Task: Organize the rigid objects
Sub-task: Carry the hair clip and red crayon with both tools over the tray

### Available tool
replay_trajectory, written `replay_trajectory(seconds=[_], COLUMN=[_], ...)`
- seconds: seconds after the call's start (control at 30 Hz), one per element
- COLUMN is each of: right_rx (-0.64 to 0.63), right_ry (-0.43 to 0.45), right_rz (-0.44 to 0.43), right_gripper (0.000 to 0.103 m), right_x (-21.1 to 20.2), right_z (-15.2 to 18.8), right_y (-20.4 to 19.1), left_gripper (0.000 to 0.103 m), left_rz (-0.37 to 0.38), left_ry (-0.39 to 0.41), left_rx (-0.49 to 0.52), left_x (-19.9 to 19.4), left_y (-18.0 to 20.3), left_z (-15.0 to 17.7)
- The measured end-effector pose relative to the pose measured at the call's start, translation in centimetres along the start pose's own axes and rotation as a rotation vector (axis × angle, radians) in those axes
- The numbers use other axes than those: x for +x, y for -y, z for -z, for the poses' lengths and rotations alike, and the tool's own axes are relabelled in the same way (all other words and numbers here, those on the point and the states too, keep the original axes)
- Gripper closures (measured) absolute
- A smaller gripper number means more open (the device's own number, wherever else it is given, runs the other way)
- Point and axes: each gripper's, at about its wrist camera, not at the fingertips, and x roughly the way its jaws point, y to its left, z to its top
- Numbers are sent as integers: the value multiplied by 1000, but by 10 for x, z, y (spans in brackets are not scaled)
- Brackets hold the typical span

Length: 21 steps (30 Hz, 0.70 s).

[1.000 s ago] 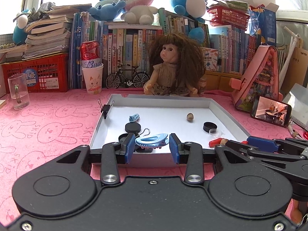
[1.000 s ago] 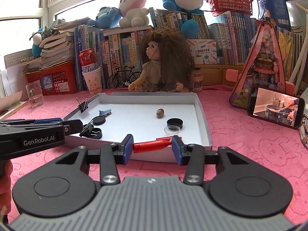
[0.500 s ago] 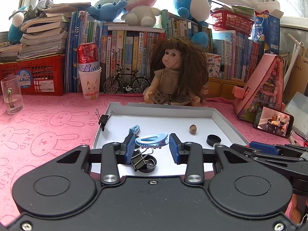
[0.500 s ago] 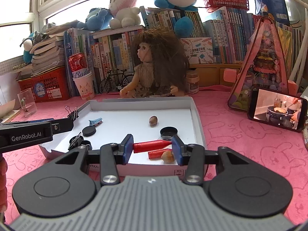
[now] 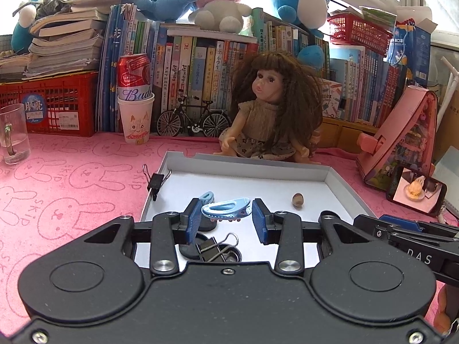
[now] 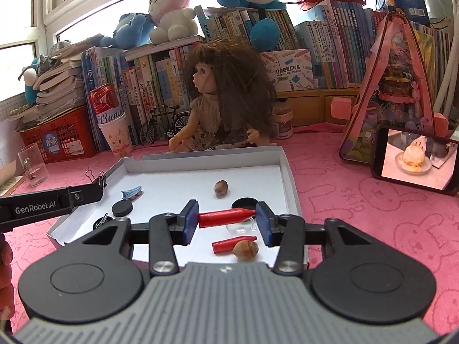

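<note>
We held two pieces above the white tray point(image 6: 288, 172): our left gripper point(image 5: 226, 219) clamped the blue hair clip point(image 5: 226, 207), our right gripper point(image 6: 227, 220) the red crayon point(image 6: 225, 217). Already in the tray lay another clip at ten o'clock, a nut at twelve, caps and binder clips; both carried pieces awaited placing
</note>
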Motion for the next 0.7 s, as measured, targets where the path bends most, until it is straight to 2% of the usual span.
replay_trajectory(seconds=[0.27,0.7], right_rx=[27,33], right_ry=[1,-9], right_rz=[-3,40], right_gripper=[55,55], right_x=[10,32], right_z=[-11,-18], right_y=[8,14], left_gripper=[67,67], left_rz=[-13,-34], left_ry=[-11,-24], left_rx=[1,5], left_x=[15,43], left_y=[-5,-5], left_z=[-13,-18])
